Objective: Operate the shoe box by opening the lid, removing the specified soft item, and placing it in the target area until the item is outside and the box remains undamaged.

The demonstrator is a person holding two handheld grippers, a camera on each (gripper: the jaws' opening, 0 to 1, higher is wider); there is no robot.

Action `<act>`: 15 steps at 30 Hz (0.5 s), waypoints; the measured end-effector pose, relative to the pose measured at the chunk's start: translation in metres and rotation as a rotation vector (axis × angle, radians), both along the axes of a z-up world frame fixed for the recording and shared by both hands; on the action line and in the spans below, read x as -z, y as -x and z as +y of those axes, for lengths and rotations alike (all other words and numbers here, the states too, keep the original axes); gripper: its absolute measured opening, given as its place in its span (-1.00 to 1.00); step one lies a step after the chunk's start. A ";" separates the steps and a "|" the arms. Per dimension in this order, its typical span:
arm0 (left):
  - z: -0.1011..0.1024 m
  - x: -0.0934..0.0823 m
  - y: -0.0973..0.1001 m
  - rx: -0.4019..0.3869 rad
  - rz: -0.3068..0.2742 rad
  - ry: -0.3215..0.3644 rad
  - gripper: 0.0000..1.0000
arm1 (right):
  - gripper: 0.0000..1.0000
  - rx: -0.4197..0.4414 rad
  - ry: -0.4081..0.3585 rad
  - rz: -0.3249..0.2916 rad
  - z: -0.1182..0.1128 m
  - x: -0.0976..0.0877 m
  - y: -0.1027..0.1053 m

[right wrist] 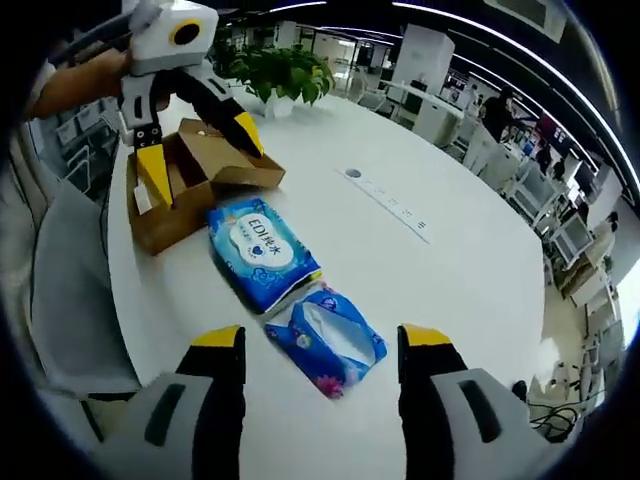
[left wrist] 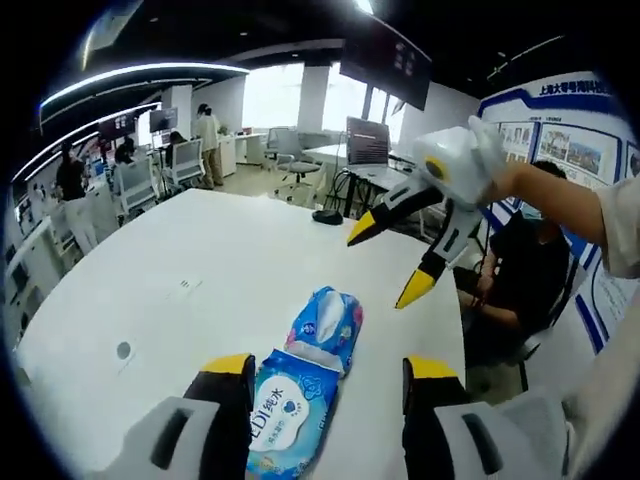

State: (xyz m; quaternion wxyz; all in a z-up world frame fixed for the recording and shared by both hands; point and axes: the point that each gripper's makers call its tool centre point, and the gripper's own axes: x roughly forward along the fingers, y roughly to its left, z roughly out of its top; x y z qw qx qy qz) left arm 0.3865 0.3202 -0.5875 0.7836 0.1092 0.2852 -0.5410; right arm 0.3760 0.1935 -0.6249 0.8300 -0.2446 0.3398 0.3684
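Both tongs (left wrist: 325, 385) (right wrist: 320, 360) spread wide, empty — wipes pack (right wrist: 262, 250) and tissue pack (right wrist: 327, 340) on the table between them.

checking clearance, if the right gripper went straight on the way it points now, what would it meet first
Most likely the tissue pack with the flower print, lying on the white table just ahead of the right gripper, whose jaws stand open. Height above the table is unclear, so it might pass over it.

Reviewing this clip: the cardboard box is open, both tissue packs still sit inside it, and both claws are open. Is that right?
Not quite. The right gripper view shows the wet-wipe pack and the tissue pack lying on the white table, outside the open cardboard box. The rest holds: the left claw and the right claw are both open.
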 end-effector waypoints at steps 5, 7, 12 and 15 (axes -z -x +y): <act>0.023 -0.011 0.002 -0.045 -0.022 0.018 0.45 | 0.27 -0.026 -0.012 -0.010 0.014 -0.010 0.008; 0.032 -0.013 0.004 -0.059 -0.031 0.021 0.50 | 0.32 -0.036 -0.020 -0.016 0.021 -0.013 0.011; 0.062 -0.020 0.013 -0.085 -0.067 0.033 0.66 | 0.42 -0.067 -0.033 -0.036 0.040 -0.021 0.016; 0.076 -0.024 0.019 -0.093 -0.082 0.048 0.79 | 0.55 -0.080 -0.042 -0.035 0.050 -0.023 0.018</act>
